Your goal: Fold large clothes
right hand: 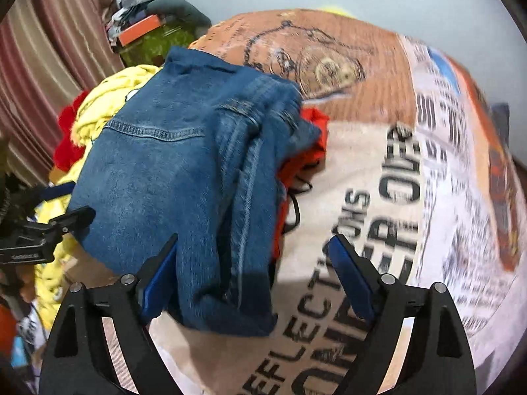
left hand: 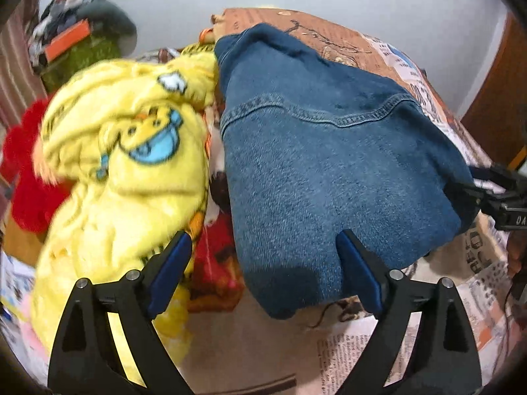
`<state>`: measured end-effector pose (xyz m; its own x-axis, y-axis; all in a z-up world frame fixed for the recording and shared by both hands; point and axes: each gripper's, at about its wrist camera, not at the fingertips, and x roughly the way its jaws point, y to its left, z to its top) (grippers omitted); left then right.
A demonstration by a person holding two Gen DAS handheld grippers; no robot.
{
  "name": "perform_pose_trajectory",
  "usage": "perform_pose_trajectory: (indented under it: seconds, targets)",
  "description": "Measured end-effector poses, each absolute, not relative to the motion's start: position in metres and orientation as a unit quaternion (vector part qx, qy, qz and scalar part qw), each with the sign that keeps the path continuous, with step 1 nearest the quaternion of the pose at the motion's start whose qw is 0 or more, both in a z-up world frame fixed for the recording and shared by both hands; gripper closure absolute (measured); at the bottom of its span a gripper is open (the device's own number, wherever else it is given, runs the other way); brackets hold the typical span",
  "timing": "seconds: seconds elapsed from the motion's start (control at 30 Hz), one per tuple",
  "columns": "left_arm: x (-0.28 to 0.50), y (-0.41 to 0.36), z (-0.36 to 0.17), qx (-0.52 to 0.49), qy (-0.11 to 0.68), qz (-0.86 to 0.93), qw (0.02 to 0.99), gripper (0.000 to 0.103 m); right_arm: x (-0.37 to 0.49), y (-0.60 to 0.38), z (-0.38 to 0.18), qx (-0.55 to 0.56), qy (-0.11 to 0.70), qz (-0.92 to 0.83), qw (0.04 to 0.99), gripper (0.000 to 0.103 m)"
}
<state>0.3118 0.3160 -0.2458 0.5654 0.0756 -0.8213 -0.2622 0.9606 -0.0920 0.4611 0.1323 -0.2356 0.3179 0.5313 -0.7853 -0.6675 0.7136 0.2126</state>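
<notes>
Folded denim garment [left hand: 329,171] — far edge (blurred) — between open jaws

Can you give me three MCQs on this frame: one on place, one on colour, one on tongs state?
1. What lies directly to the left of the denim garment in the left wrist view?
A. a yellow fleece blanket
B. a green towel
C. a white pillow

2. What colour are the pads on the tongs' fingers?
A. red
B. blue
C. grey

3. How do the left tongs stand?
A. shut on the denim
B. shut on nothing
C. open, holding nothing

Answers:
1 A: the yellow fleece blanket with a cartoon print sits against the denim's left edge.
2 B: blue pads line the inner faces of both pairs, the right tongs too.
3 C: the fingers stand wide apart with nothing clamped between them.
</notes>
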Motion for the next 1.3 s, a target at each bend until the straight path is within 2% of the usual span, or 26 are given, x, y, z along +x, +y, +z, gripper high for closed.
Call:
perform_pose_trajectory:
  seconds: [0.1,0.3,0.53,0.93,1.07,1.3]
  targets:
    - [0.307,0.319,-0.246,-0.131,0.462,0.095,0.872,0.013,0.458,0.123,-0.236,-0.071,0.456,0.366,0.808,0.018]
    - [0.294,0.309,-0.228,-0.126,0.474,0.113,0.864,0.014,0.433,0.114,-0.219,-0.075,0.454,0.339,0.821,0.018]
    - [0.259,0.291,-0.169,-0.120,0.428,0.117,0.888,0.014,0.390,0.097,-0.163,-0.040,0.408,0.360,0.838,0.018]
    - [0.156,0.220,-0.009,-0.072,0.223,0.097,0.967,0.014,0.284,0.049,-0.026,0.013,0.227,0.394,0.890,0.016]
    - [0.112,0.189,0.022,-0.047,0.149,0.095,0.983,0.014,0.250,0.031,0.001,0.038,0.175,0.401,0.898,0.016]
    - [0.054,0.153,0.045,-0.031,0.065,0.105,0.992,0.014,0.193,0.011,0.025,0.049,0.087,0.395,0.913,0.016]
